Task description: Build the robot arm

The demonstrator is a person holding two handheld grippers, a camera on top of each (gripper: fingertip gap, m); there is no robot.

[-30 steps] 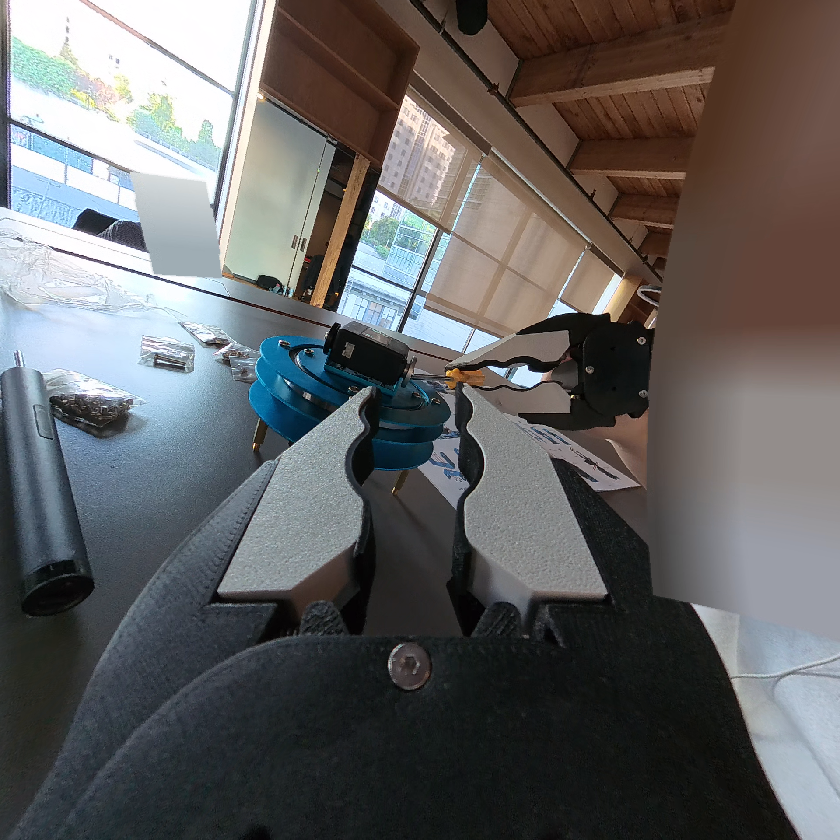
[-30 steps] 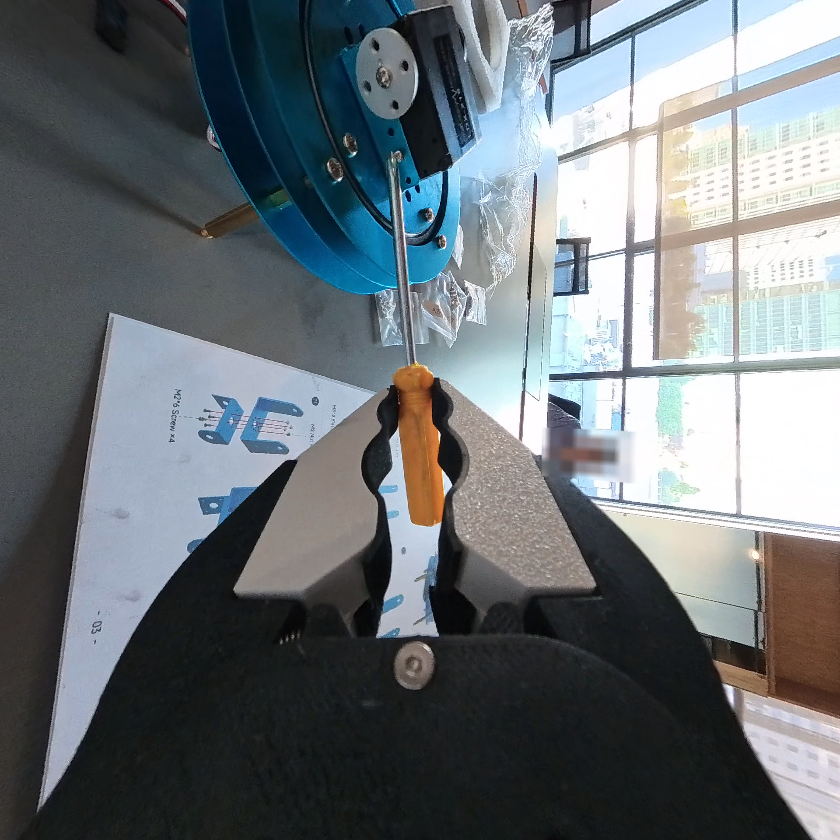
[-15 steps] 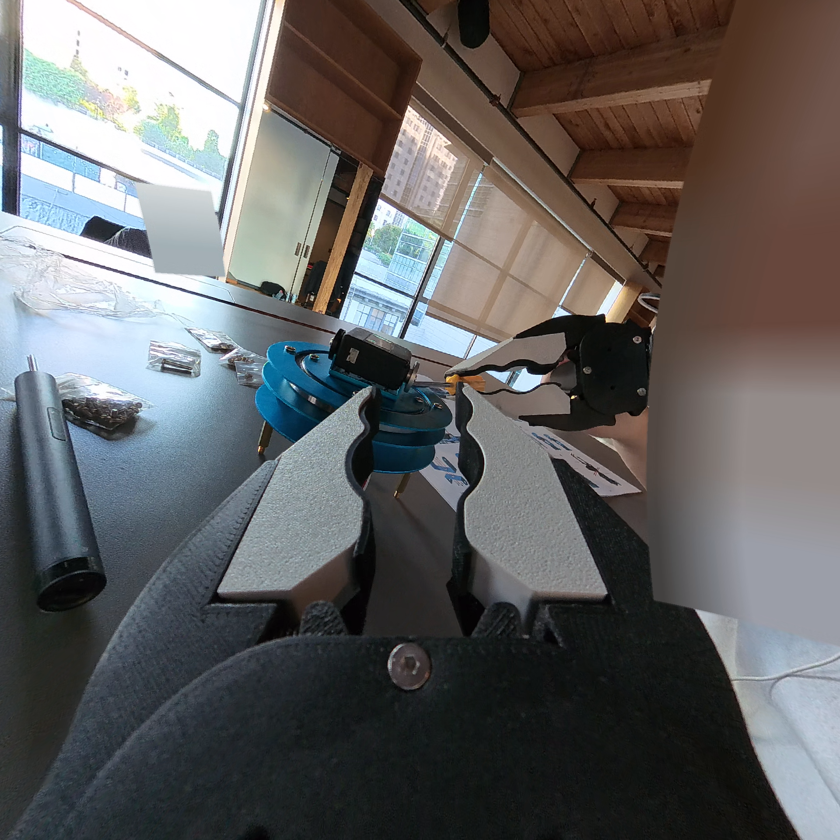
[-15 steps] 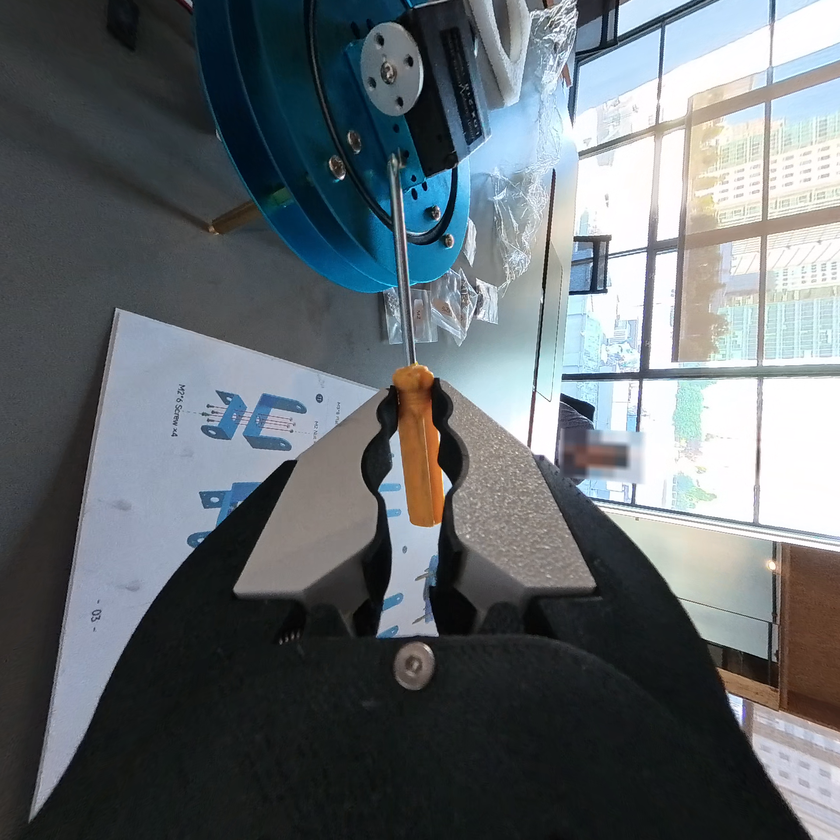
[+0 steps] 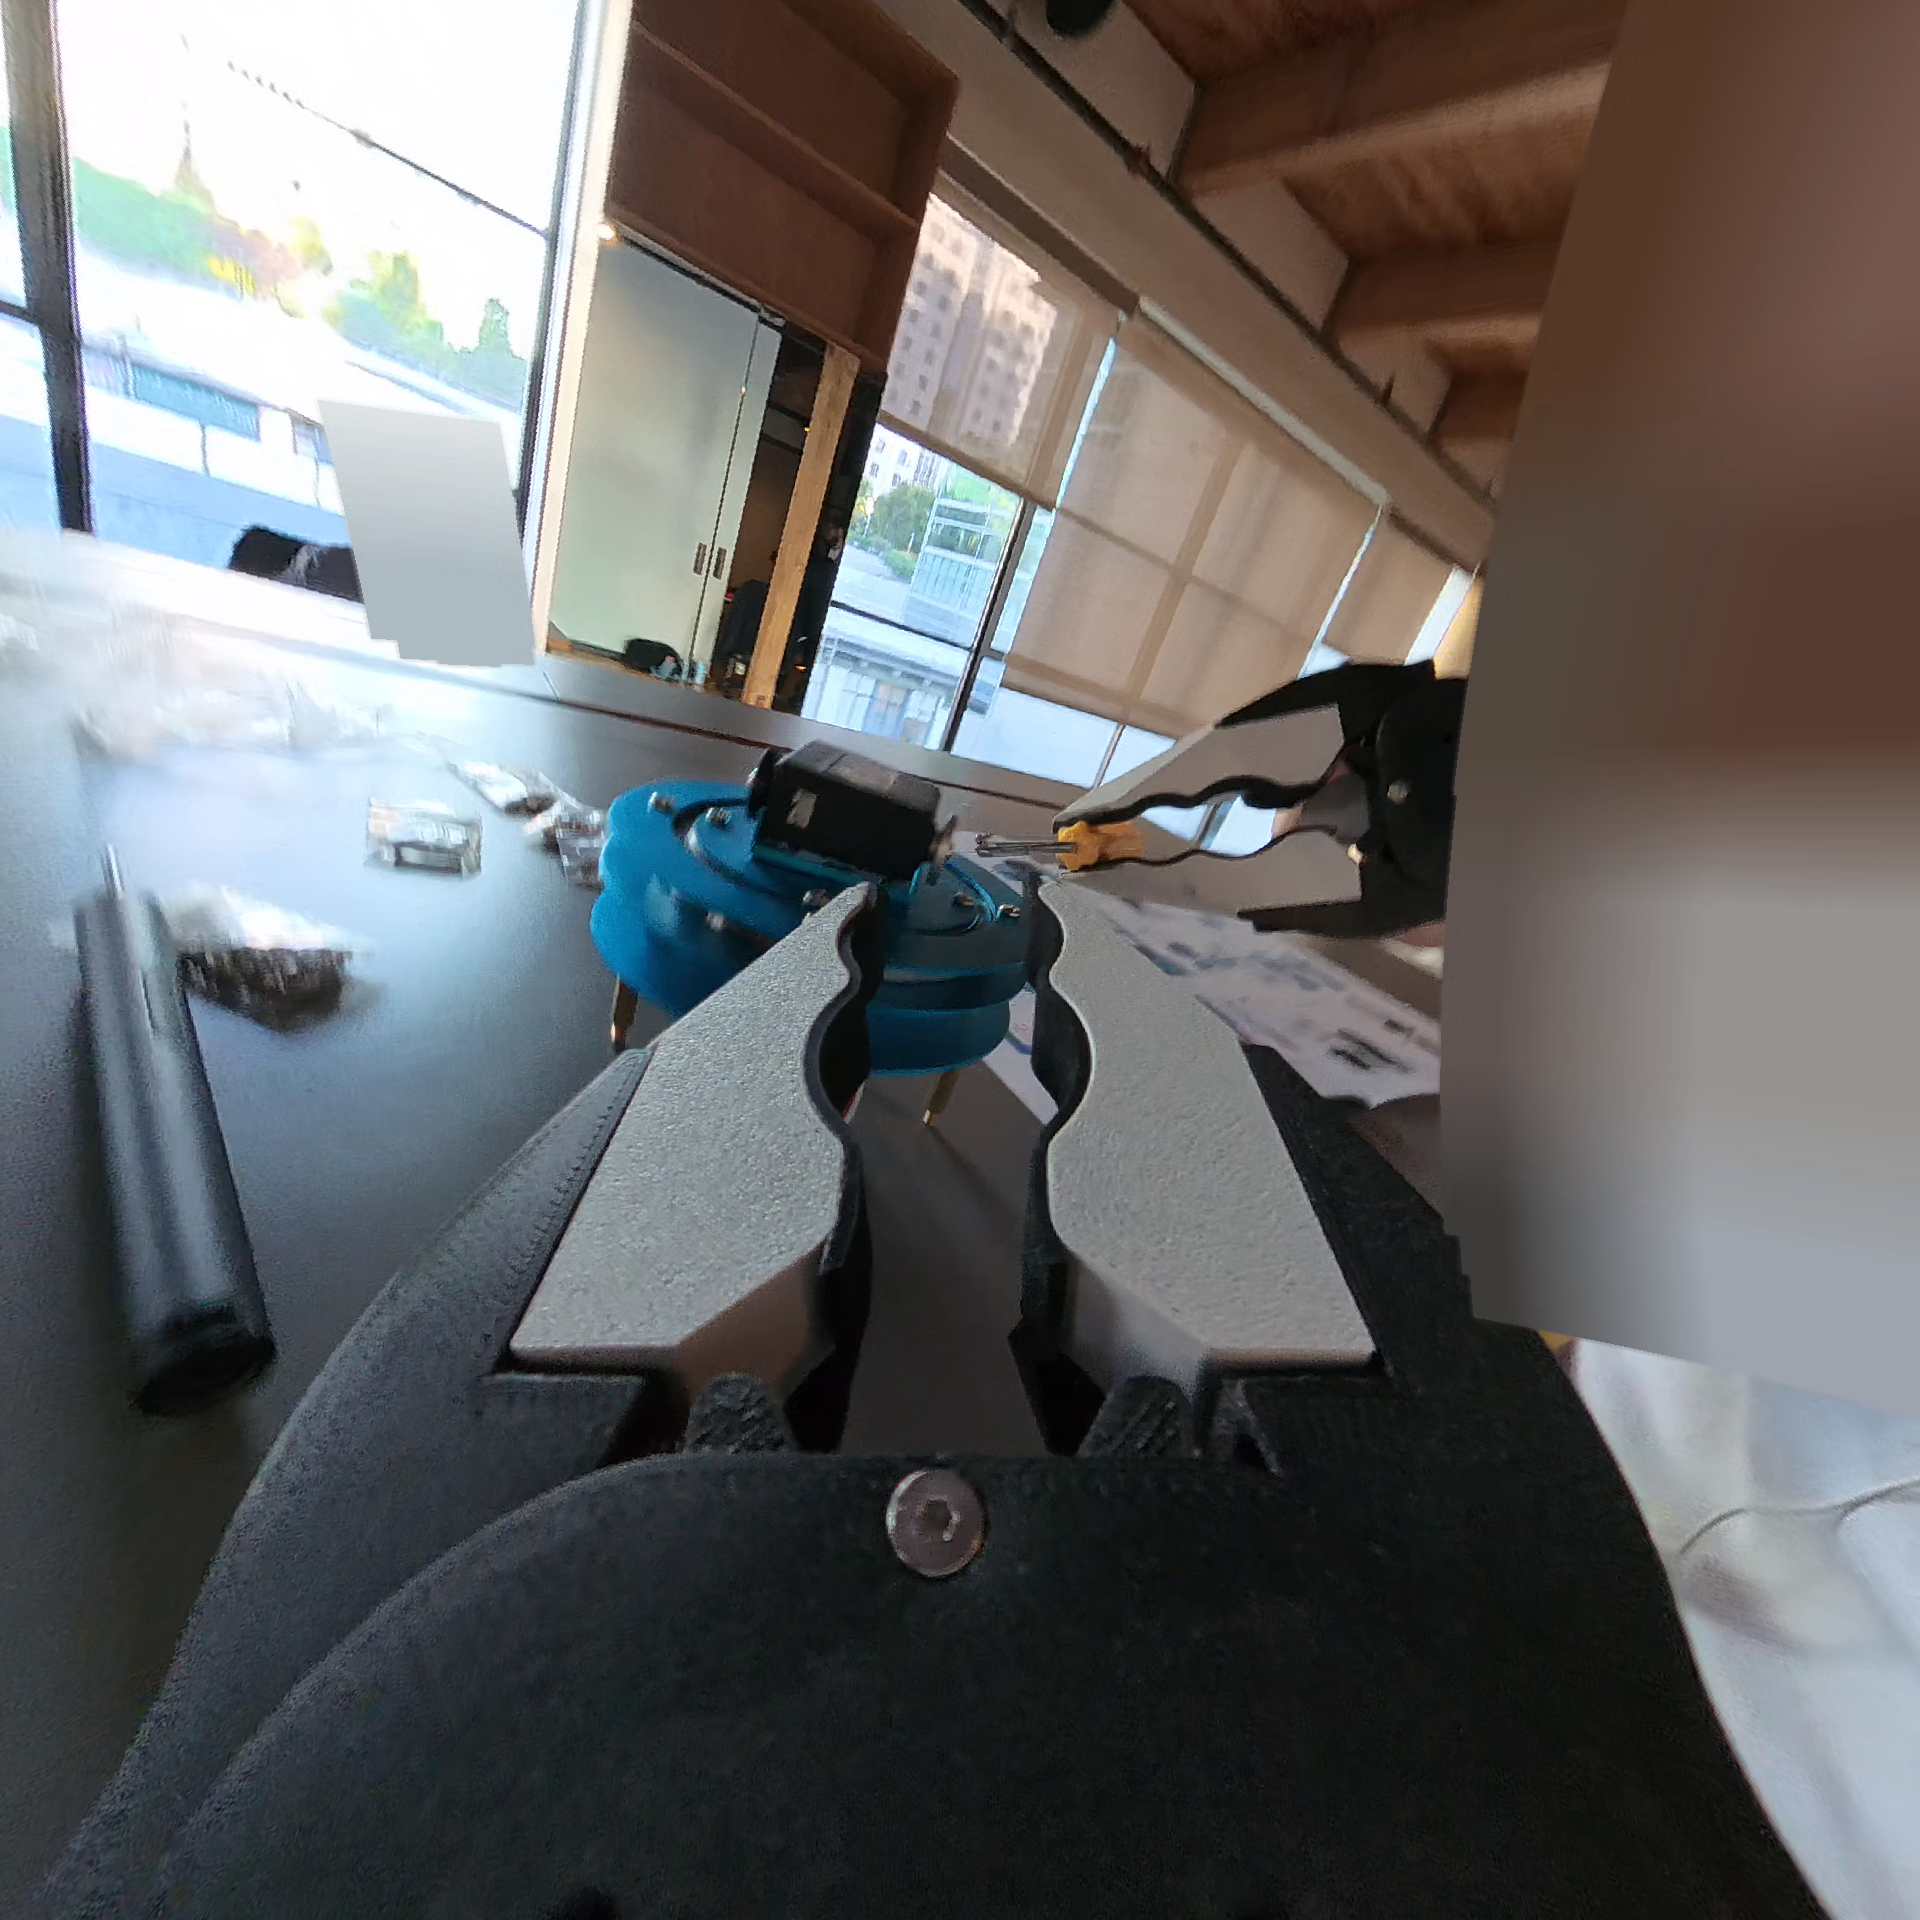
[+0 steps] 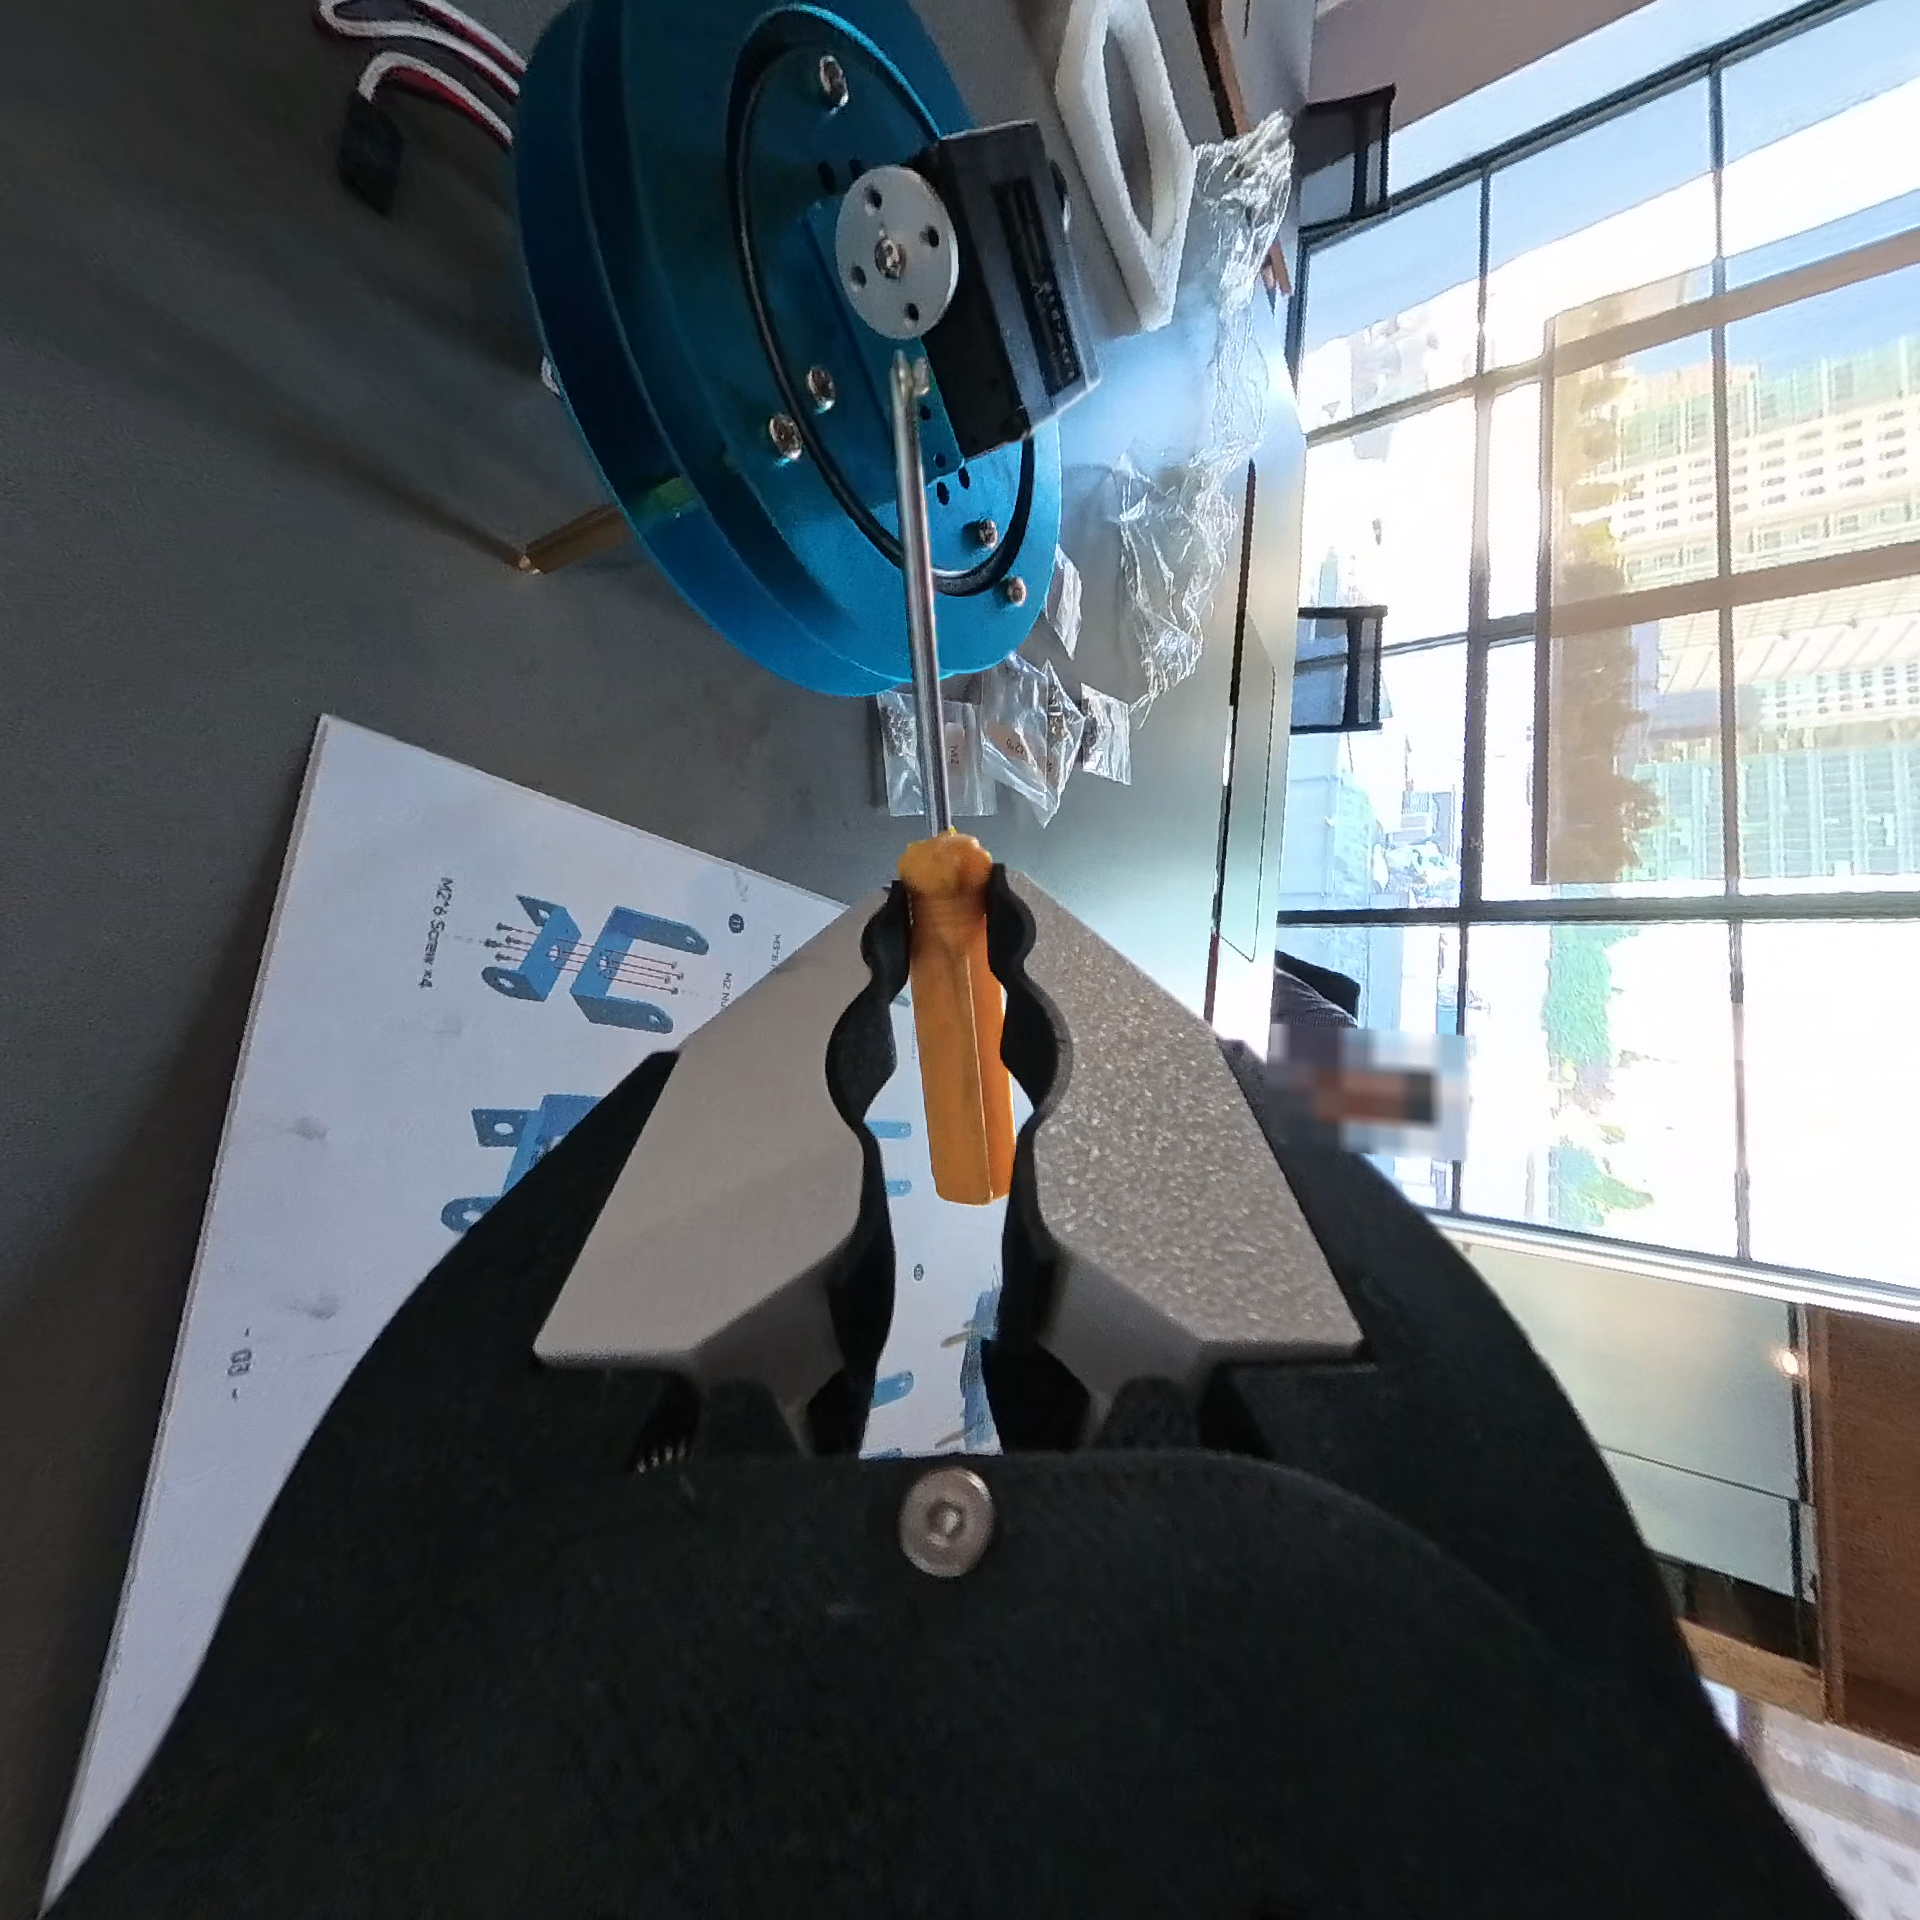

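A blue round base [image 5: 727, 914] on brass legs stands on the dark table [image 5: 436, 1091], with a black servo [image 5: 847, 805] on top. My left gripper [image 5: 951, 899] is open and empty, its fingertips just in front of the base. My right gripper [image 6: 945, 894] is shut on an orange-handled screwdriver [image 6: 961, 1029]. The shaft tip [image 6: 902, 366] hovers beside the servo [image 6: 1013, 281] over the blue base [image 6: 665, 343], with a small screw on it. In the left wrist view the right gripper [image 5: 1070, 821] holds the screwdriver [image 5: 1091, 842] level, to the right of the servo.
A black cylindrical tool [image 5: 156, 1122] lies at left. Small bags of screws [image 5: 421, 836] and clear plastic [image 6: 1195, 436] lie behind the base. A printed instruction sheet [image 6: 416, 1039] lies under my right gripper. White foam [image 6: 1127, 156] and servo wires [image 6: 416, 62] lie beyond.
The right gripper has pulled the screwdriver back, so its tip has come off the base. The left gripper has shifted forward and right, closer to the base.
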